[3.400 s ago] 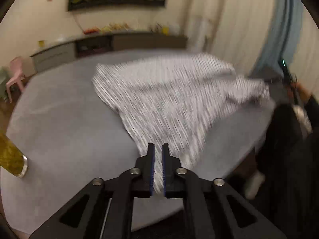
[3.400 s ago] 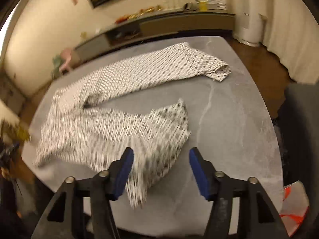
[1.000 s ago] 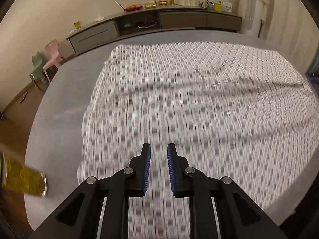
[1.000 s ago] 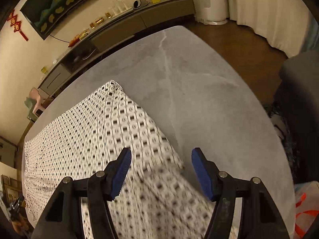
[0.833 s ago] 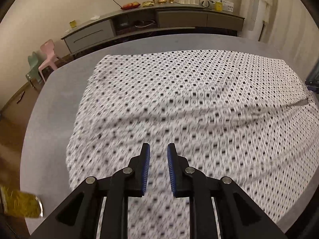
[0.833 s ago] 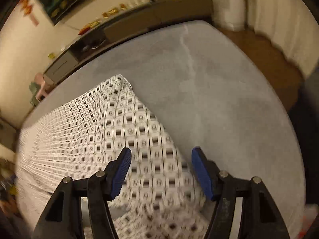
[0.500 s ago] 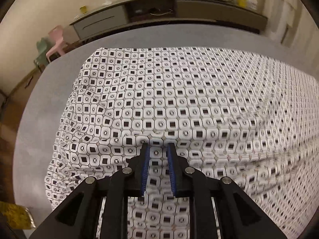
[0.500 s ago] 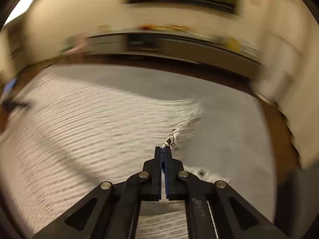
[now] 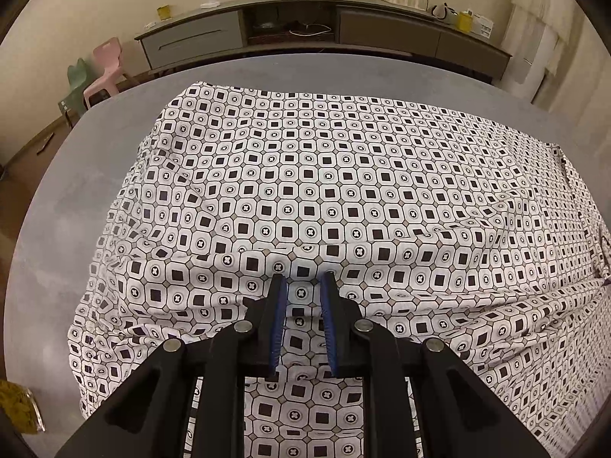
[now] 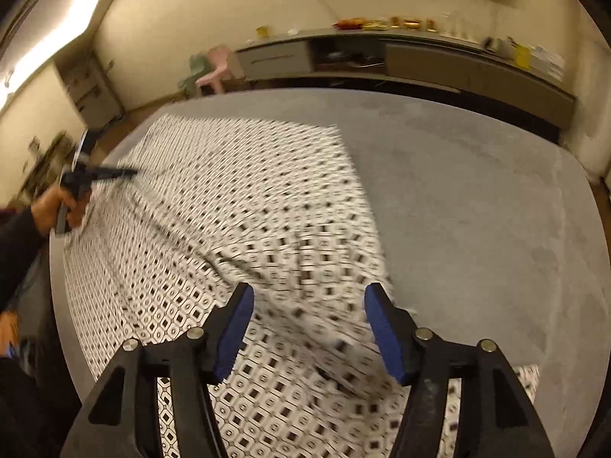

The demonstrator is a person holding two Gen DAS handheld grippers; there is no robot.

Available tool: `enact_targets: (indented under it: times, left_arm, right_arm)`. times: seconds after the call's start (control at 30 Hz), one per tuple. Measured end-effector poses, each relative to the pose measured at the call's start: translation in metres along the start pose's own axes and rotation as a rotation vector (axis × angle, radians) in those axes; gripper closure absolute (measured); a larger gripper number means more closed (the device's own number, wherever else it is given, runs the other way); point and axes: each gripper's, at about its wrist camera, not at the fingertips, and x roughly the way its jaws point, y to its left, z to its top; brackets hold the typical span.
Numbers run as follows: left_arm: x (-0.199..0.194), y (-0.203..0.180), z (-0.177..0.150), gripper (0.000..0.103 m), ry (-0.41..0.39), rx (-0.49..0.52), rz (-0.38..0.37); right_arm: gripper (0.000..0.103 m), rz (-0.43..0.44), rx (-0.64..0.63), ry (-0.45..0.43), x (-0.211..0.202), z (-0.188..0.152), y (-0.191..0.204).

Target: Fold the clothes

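Right tongs [image 10: 307,324] wide above garment [image 10: 236,206]

One patterned garment [image 9: 343,175] is lying spread on one grey counter [image 9: 76,191]. Two hand-held grippers are showing: the left hand-held gripper [image 9: 302,286] and the right hand-held gripper [image 10: 307,303], each carrying two blue-padded fingers [image 9: 277,305]. One hand [image 10: 57,206] is showing, gripping the left tool's handle in the right wrist view. Two small plastic chairs are standing by the wall, one pink chair [image 9: 105,72] and one green chair [image 9: 76,84]. One long sideboard [image 9: 324,34] is running along the far wall. One gold-coloured packet [image 9: 19,408] is sitting at the counter's near left edge. The small items on the sideboard are too small to count.
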Motion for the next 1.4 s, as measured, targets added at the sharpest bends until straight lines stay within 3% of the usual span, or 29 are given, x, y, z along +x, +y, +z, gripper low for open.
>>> enact_targets:
  times: [0.07, 0.13, 0.3, 0.37, 0.43, 0.53, 0.6, 0.63, 0.67, 0.7, 0.73, 0.77, 0.87, 0.97, 1.07, 1.17, 1.23, 1.3, 1.4]
  left_arm:
    - [0.000, 0.000, 0.000, 0.086, 0.001, 0.002, 0.006]
    - [0.000, 0.000, 0.001, 0.086, 0.003, 0.006, 0.010]
    - [-0.005, -0.006, 0.003, 0.086, 0.003, 0.032, 0.030]
    - [-0.008, -0.004, 0.003, 0.086, 0.003, 0.037, 0.029]
    - [-0.013, 0.003, -0.001, 0.086, 0.003, 0.048, 0.025]
    - [-0.014, 0.001, -0.001, 0.086, 0.000, 0.053, 0.031]
    - [-0.016, -0.001, -0.001, 0.086, -0.001, 0.062, 0.039]
    - [-0.017, -0.002, -0.002, 0.086, -0.001, 0.066, 0.043]
    - [-0.017, -0.003, -0.001, 0.086, 0.001, 0.071, 0.047]
    - [-0.017, -0.004, -0.001, 0.086, 0.003, 0.076, 0.052]
    - [-0.017, -0.005, 0.000, 0.086, 0.006, 0.080, 0.056]
    - [-0.017, -0.006, 0.000, 0.086, 0.008, 0.084, 0.059]
    - [-0.019, -0.009, 0.002, 0.086, 0.012, 0.091, 0.061]
    - [-0.021, -0.008, 0.004, 0.086, 0.014, 0.081, 0.028]
    - [-0.028, 0.001, 0.009, 0.086, -0.037, 0.042, 0.033]
    - [-0.024, 0.019, 0.014, 0.086, -0.039, -0.022, 0.057]
    - [-0.012, 0.030, 0.013, 0.084, 0.012, -0.045, 0.075]
    - [-0.014, 0.041, 0.013, 0.082, 0.006, -0.054, 0.069]
    - [-0.018, 0.067, 0.015, 0.082, -0.014, -0.116, 0.057]
  right_arm:
    - [0.040, -0.044, -0.074, 0.009, 0.016, 0.007, 0.017]
    - [0.040, -0.106, -0.064, 0.018, 0.023, 0.010, 0.019]
    - [0.043, -0.109, -0.024, 0.098, 0.042, 0.010, 0.000]
    - [0.073, -0.119, -0.040, 0.151, 0.055, 0.004, 0.003]
    - [0.090, -0.129, -0.067, 0.137, 0.049, 0.005, 0.007]
    - [0.091, -0.164, -0.065, 0.089, 0.027, 0.016, 0.001]
    - [0.091, -0.287, 0.064, -0.023, -0.020, 0.028, -0.040]
    - [0.090, -0.359, 0.135, -0.076, -0.046, 0.028, -0.057]
    - [0.082, -0.471, 0.216, -0.145, -0.071, 0.024, -0.080]
    - [0.071, -0.587, 0.298, -0.216, -0.095, 0.019, -0.103]
    - [0.044, -0.622, 0.356, -0.242, -0.108, 0.009, -0.116]
    - [0.040, -0.649, 0.412, -0.265, -0.119, -0.001, -0.129]
    - [0.040, -0.611, 0.486, -0.242, -0.125, -0.018, -0.133]
    - [0.040, -0.477, 0.391, -0.192, -0.110, -0.017, -0.101]
    - [0.040, -0.381, 0.310, -0.053, -0.068, -0.018, -0.082]
    - [0.039, -0.416, 0.354, 0.111, -0.031, -0.031, -0.093]
    - [0.038, -0.458, 0.392, 0.104, -0.030, -0.040, -0.108]
    - [0.038, -0.523, 0.443, 0.111, -0.030, -0.048, -0.124]
    - [0.037, -0.514, 0.464, 0.091, -0.020, -0.057, -0.131]
